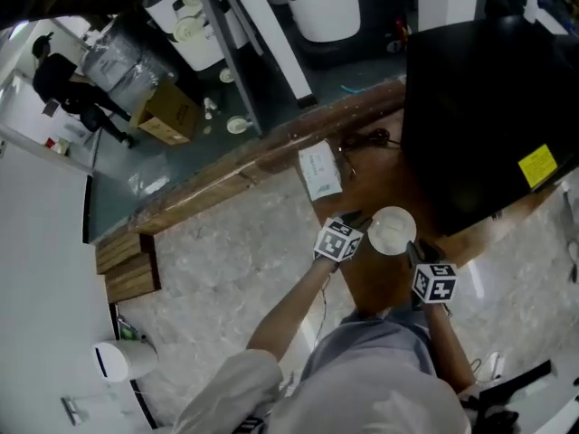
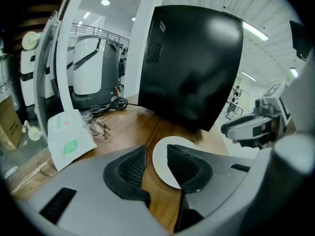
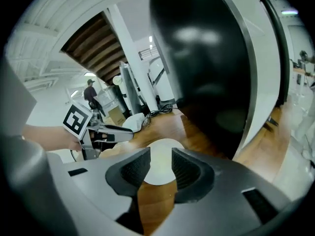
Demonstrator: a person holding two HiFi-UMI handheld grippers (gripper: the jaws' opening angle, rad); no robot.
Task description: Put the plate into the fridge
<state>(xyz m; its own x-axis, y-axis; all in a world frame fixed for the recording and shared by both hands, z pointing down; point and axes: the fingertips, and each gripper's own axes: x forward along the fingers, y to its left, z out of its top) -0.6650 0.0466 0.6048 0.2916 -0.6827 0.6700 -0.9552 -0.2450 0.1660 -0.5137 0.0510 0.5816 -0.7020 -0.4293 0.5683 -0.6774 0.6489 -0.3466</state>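
Holding a claw in each hand, I have both at the plate (image 1: 392, 231). It lies flat on the wooden table (image 1: 380, 287), just in front of the black fridge (image 1: 479, 107). My left claw (image 1: 360, 222) is at the plate's left edge with its jaws apart. In the left gripper view the near rim of the plate shows in the gap between the pads, which do not press on it. My right claw (image 1: 414, 250) is at the plate's near right edge, and its jaws also stand apart, with the plate showing in the gap between them. A white packet (image 1: 320, 170) and a coiled cable (image 1: 366, 139) lie farther back on the table, apart from the plate.
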